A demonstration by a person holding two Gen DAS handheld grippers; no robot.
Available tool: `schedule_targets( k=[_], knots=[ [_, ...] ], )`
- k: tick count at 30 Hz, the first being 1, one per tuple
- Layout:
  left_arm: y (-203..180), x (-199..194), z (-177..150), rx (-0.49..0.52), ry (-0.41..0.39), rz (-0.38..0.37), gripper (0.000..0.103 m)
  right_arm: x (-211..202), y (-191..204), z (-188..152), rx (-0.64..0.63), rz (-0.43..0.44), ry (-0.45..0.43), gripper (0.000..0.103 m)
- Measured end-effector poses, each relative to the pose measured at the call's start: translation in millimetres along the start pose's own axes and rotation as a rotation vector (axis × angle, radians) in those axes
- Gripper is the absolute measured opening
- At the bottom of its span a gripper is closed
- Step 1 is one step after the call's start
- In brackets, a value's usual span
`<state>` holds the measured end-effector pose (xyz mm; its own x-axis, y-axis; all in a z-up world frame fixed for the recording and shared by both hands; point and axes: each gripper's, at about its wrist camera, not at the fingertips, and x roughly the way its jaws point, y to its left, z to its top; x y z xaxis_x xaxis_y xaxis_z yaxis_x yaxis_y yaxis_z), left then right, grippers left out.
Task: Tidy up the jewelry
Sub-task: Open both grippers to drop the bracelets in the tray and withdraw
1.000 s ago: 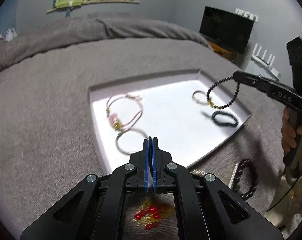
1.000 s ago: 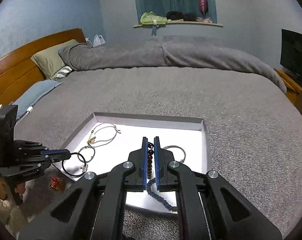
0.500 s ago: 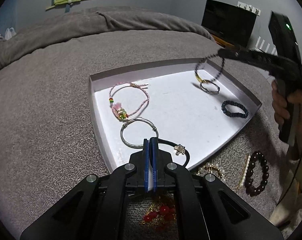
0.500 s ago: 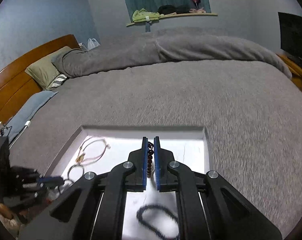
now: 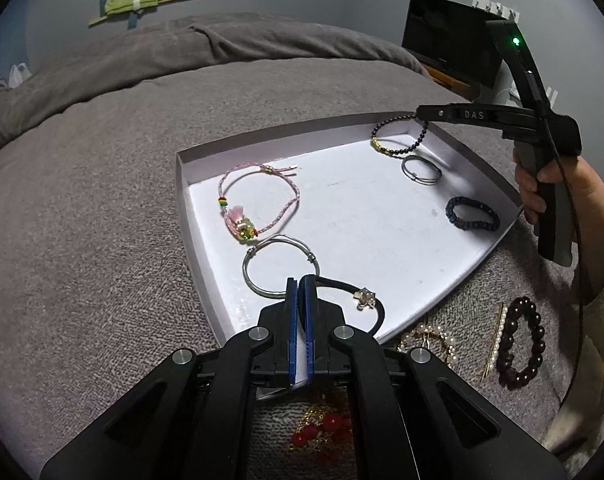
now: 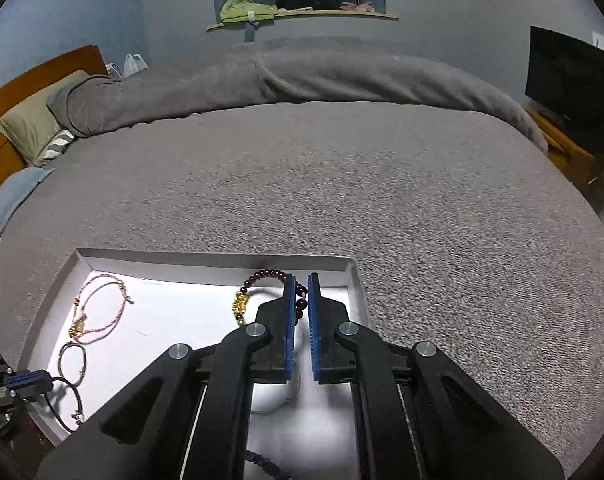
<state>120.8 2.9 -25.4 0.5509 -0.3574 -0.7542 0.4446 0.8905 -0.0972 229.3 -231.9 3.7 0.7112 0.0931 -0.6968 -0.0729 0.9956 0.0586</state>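
A white shallow tray [image 5: 198,240] [image 6: 218,266] lies on the grey bed. My left gripper [image 5: 299,282] is shut on a black cord bracelet with a star charm [image 5: 364,296], held over the tray's near edge. My right gripper [image 6: 301,280] [image 5: 420,114] is shut on a dark bead bracelet with a gold charm [image 6: 258,278] [image 5: 398,148], which hangs over the tray's far right corner. In the tray lie a pink cord bracelet [image 5: 258,200], a silver bangle [image 5: 280,268], a small silver ring bracelet [image 5: 421,170] and a dark blue bead bracelet [image 5: 472,214].
On the bed beside the tray's near right lie a large dark bead bracelet [image 5: 520,342], a pearl hair clip [image 5: 494,344], a pearl piece [image 5: 426,338] and a red-and-gold piece [image 5: 322,428]. A folded duvet [image 6: 302,76] lies at the far side.
My right gripper has carried the dark bead bracelet further over the tray to its far right corner and lowered it. My left gripper has brought the black cord bracelet over the tray's near edge.
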Motion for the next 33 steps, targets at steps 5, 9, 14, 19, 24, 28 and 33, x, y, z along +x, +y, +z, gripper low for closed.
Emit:
schedule_targets(
  k=[5,9,14,19,24,28,33],
  knots=[
    [-0.4,-7.3,1.3,-0.007,-0.010,0.023,0.021,-9.6,-5.1,-0.5,0.011,-0.020,-0.017,0.034],
    [-0.4,-20.1,2.6,-0.022,-0.032,0.025,0.031,-26.5,-10.0,-1.2,0.021,-0.017,-0.039,0.040],
    [-3.4,-38.8,2.4,-0.029,-0.062,0.039,0.051,-54.3,-13.9,-6.7,0.037,-0.007,-0.072,0.057],
    [-8.4,-57.8,-1.2,-0.031,-0.100,0.075,0.074,-84.3,-16.9,-20.3,0.049,0.032,-0.096,0.083],
    [-12.2,-71.7,-3.0,-0.037,-0.127,0.107,0.086,-106.5,-14.9,-32.9,0.048,0.052,-0.108,0.097],
    [-13.0,-80.1,-6.4,-0.046,-0.143,0.133,0.091,-120.5,-11.3,-42.2,0.036,0.033,-0.110,0.097],
    [-14.9,-87.7,-14.5,-0.050,-0.146,0.156,0.093,-137.1,-12.8,-60.6,0.049,0.029,-0.121,0.097]
  ],
)
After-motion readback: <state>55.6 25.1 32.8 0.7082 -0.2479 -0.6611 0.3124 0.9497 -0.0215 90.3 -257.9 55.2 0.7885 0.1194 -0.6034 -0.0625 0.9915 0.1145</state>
